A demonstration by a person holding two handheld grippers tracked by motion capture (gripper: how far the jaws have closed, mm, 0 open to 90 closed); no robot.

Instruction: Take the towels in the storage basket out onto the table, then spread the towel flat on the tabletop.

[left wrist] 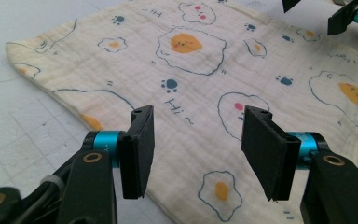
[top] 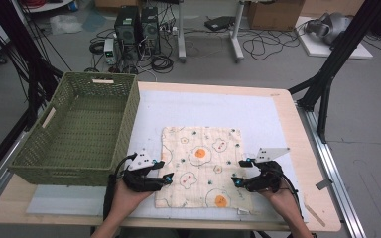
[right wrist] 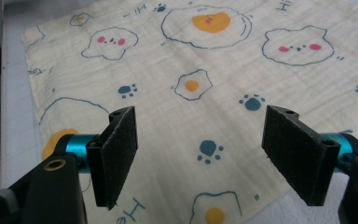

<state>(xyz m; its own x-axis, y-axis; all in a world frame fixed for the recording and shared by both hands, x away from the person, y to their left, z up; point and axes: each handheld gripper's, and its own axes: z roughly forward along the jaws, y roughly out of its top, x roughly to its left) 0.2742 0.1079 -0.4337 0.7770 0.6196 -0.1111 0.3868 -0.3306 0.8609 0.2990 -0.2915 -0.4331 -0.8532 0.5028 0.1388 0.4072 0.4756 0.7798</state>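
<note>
Between the two grippers a printed cloth (top: 202, 166) lies flat on the white mat (top: 258, 119); the left gripper (top: 162, 171) sits at its left edge, jaws wide apart and empty, cloth just ahead of and under them. Opposite it, the right gripper (top: 242, 172) sits at the right edge, jaws likewise wide, gripping nothing. Beyond the left gripper stands a green basket (top: 124, 129).

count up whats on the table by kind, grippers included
Cream square muslin cloth printed with fried eggs and paw prints: 1
Green woven rectangular basket: 1
White mat covering the wooden table top: 1
Hand-held two-jaw grippers, both with jaws apart: 2, the left gripper and the right gripper
Total: 5
</note>
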